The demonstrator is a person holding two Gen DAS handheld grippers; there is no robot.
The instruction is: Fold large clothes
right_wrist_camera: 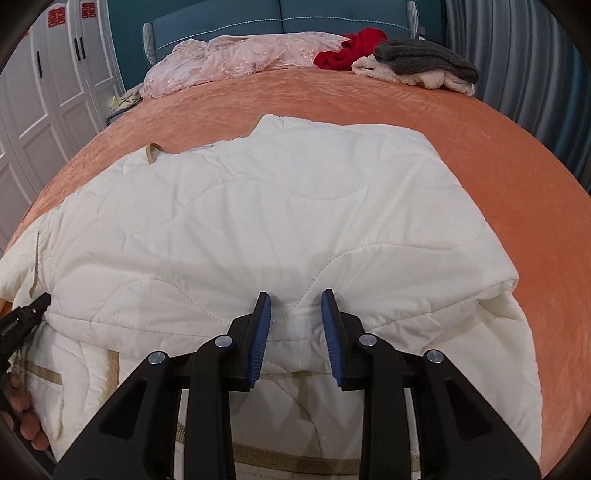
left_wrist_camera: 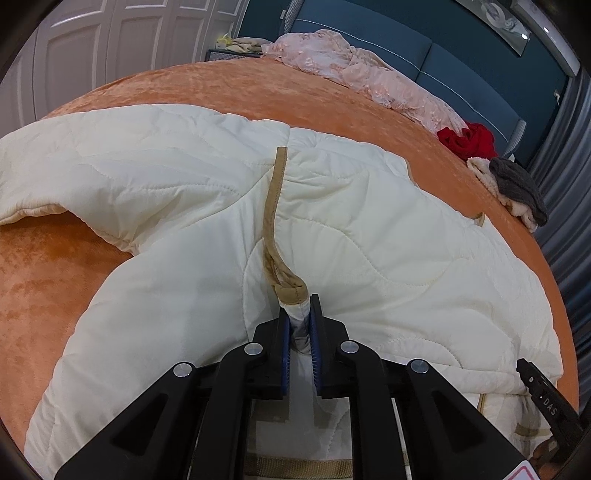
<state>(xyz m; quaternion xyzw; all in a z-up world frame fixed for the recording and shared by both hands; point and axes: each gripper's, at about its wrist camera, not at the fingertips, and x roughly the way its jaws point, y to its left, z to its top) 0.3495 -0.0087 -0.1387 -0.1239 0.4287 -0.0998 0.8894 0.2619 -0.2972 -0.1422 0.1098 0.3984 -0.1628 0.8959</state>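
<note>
Cream quilted fabric fills the near part of both views: a padded jacket (left_wrist_camera: 207, 229) lies spread on the orange bedspread (left_wrist_camera: 48, 280). The left gripper (left_wrist_camera: 300, 308) has its blue-padded jaws pinched tight on a bunched bit of the jacket's hem, right where the tan edge trim (left_wrist_camera: 275, 206) curls up and runs away across the garment. The right gripper (right_wrist_camera: 295, 306) sits with its jaws parted, the pads either side of a fold in the near edge of the jacket (right_wrist_camera: 258, 206); the cloth between them looks loose rather than clamped, though it is hard to be sure at this angle.

Further off, beyond the jacket, bare bedspread stretches toward the headboard (right_wrist_camera: 332, 13). Against it lie a crumpled pink lace garment (right_wrist_camera: 236, 55), a red garment (right_wrist_camera: 351, 48) and a grey item on top of a fluffy cream one (right_wrist_camera: 424, 55).
</note>
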